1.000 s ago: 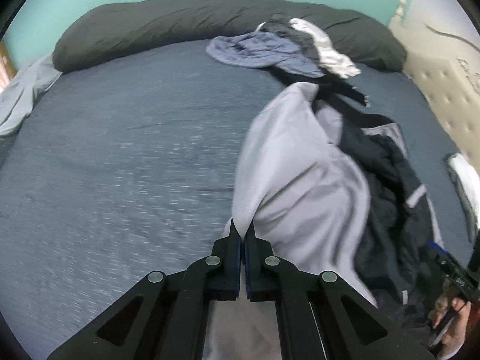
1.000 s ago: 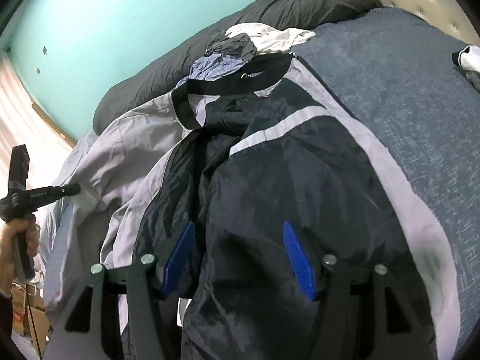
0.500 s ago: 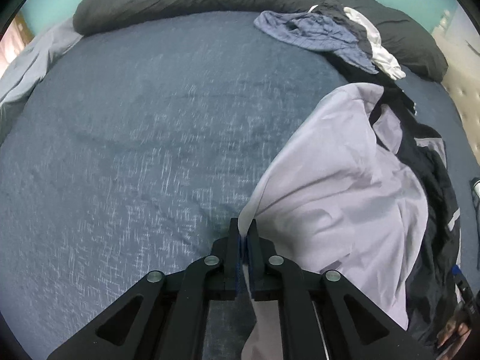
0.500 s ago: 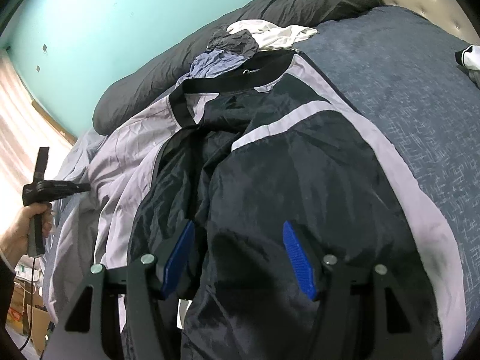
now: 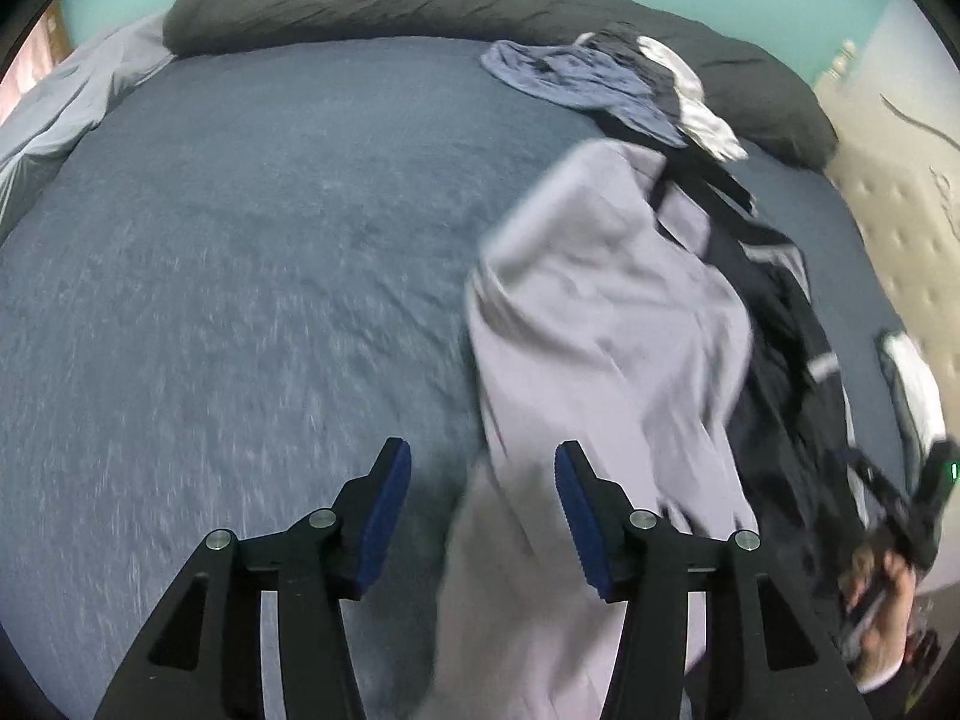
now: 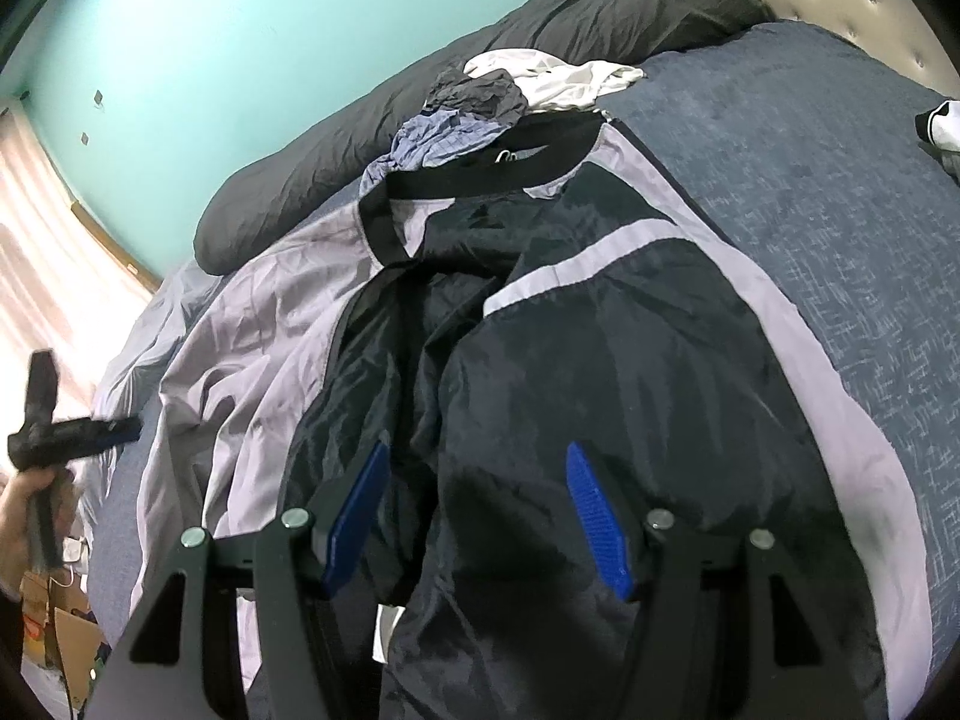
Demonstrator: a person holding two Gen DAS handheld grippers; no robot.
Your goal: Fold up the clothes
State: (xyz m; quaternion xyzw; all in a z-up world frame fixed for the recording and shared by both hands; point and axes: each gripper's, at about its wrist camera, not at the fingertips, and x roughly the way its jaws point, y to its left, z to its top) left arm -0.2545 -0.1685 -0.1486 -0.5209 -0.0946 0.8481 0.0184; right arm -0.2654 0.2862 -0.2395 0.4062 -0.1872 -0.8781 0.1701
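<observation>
On the bed (image 5: 240, 240), a rumpled grey-and-navy jacket (image 6: 600, 360) sprawls; left tongs (image 5: 483, 504) opening, right tongs (image 6: 474, 516) spread, both unclamped.

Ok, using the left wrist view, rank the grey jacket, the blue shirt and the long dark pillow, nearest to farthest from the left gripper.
1. Grey jacket: lying right under the left gripper, whose jaws are opening.
2. Blue shirt: crumpled farther up the bed, right of centre.
3. Long dark pillow: against the far wall.
</observation>
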